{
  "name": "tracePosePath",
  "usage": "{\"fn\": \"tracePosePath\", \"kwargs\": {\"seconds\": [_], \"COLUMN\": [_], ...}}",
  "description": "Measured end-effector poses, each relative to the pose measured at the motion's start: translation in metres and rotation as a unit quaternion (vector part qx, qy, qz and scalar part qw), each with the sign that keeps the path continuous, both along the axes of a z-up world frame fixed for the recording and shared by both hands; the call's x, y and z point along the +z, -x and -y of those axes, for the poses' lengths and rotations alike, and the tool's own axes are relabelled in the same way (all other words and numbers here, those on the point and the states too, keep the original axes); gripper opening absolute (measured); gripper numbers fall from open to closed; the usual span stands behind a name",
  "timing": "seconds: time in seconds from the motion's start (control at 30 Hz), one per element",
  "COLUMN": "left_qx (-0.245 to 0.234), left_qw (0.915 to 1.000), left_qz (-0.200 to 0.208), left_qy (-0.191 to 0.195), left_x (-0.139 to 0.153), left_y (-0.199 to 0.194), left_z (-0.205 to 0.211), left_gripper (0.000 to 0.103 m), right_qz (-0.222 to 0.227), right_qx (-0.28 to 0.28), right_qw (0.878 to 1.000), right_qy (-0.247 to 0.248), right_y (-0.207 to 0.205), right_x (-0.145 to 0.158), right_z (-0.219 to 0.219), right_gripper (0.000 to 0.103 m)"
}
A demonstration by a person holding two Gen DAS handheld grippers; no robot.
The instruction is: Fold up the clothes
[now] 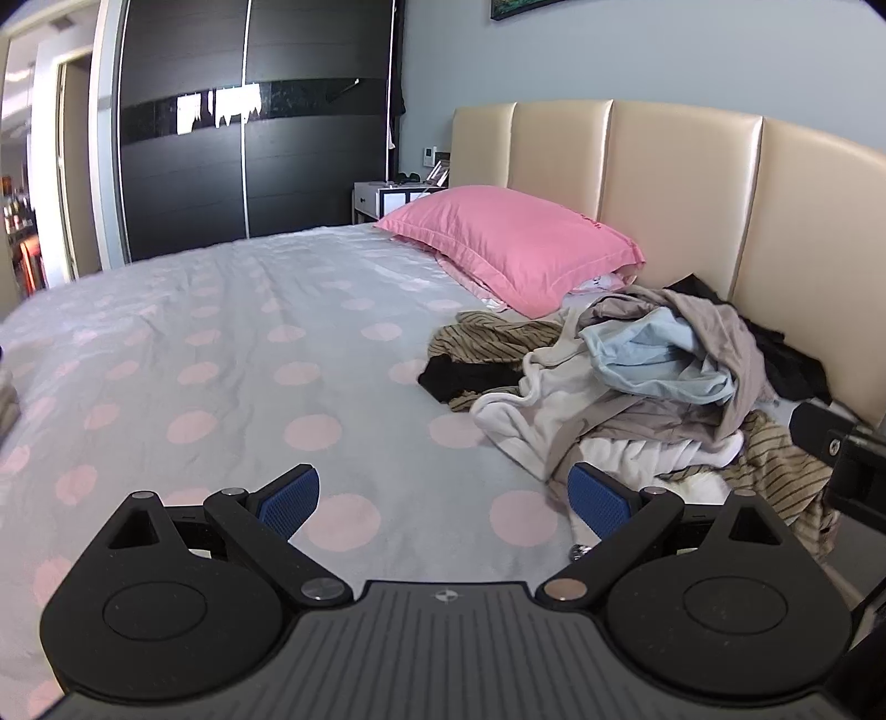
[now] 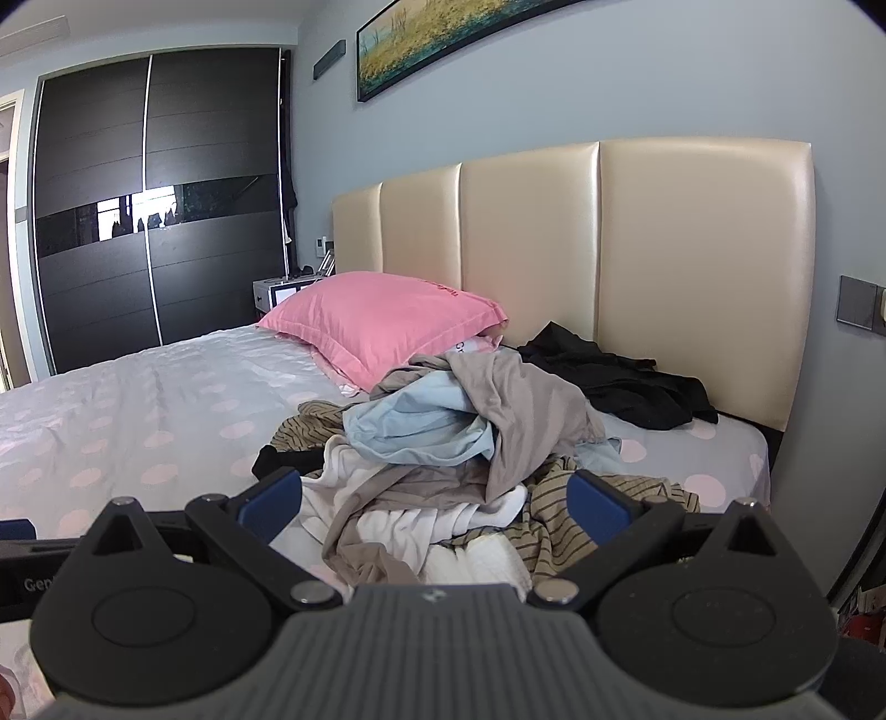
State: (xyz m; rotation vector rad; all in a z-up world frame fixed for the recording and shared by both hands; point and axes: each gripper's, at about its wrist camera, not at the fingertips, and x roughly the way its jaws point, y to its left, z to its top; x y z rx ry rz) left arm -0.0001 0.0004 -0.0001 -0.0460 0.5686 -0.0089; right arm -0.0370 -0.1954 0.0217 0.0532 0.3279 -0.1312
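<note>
Soft daylight, sharp focus, fisheye-bent dark corners.

Pink pillow (image 1: 515,243) against cream headboard (image 1: 686,183), polka-dot bedsheet (image 1: 221,343), dark wardrobe (image 1: 243,138), framed painting (image 2: 459,39)

A home bedroom: a wide bed (image 1: 221,343) under a grey sheet with pink dots meets a cream padded headboard (image 2: 609,249). Beside the headboard stand a white nightstand (image 1: 382,200), seemingly, and a dark sliding-door wardrobe (image 1: 243,138); a long landscape painting (image 2: 470,39) hangs above.

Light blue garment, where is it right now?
The light blue garment lies atop the clothes pile on the bed, ahead of the right gripper, under a grey garment, near the pink pillow.
</note>
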Motion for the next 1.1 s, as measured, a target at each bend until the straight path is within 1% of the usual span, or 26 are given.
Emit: {"fn": "tracePosePath", "kwargs": {"seconds": [0.27,0.3,0.33,0.37,0.5,0.57,0.7,0.8,1.1], "left_qx": [-0.022,-0.024,-0.026,-0.028,-0.023,-0.024,-0.025,-0.029,-0.031], "left_qw": [0.9989,0.9992,0.9995,0.9994,0.9996,0.9997,0.9995,0.9995,0.9993], "left_qz": [0.019,0.02,0.019,0.019,0.01,0.007,0.002,-0.002,-0.006], "left_qy": [0.038,0.027,0.006,0.0,-0.011,-0.009,-0.02,-0.016,-0.021], "left_x": [-0.005,-0.005,-0.005,-0.003,0.0,0.0,-0.002,-0.002,-0.001], "left_y": [0.008,0.009,0.009,0.011,0.006,0.005,0.005,0.004,0.005], "left_z": [-0.027,-0.018,-0.002,0.002,0.019,0.021,0.026,0.025,0.026], "left_gripper": [0.097,0.096,0.095,0.093,0.082,0.08,0.079,0.079,0.079], "right_qz": [-0.003,-0.003,-0.004,-0.004,-0.004,-0.003,-0.003,-0.002,-0.002], "right_qx": [0.003,0.003,0.004,0.004,0.005,0.006,0.007,0.007,0.008], "right_qw": [1.0,1.0,1.0,1.0,1.0,1.0,1.0,1.0,1.0], "right_qy": [-0.005,-0.005,-0.006,-0.006,-0.006,-0.006,-0.005,-0.004,-0.003], "right_y": [0.002,0.002,0.003,0.003,0.002,0.002,0.001,0.0,0.001], "right_x": [0.002,0.002,0.002,0.003,0.002,0.001,0.0,0.0,-0.001], "right_z": [-0.001,-0.001,-0.001,-0.001,-0.001,0.0,0.0,0.0,0.0], "right_gripper": [0.102,0.102,0.102,0.102,0.102,0.102,0.102,0.102,0.102]}}
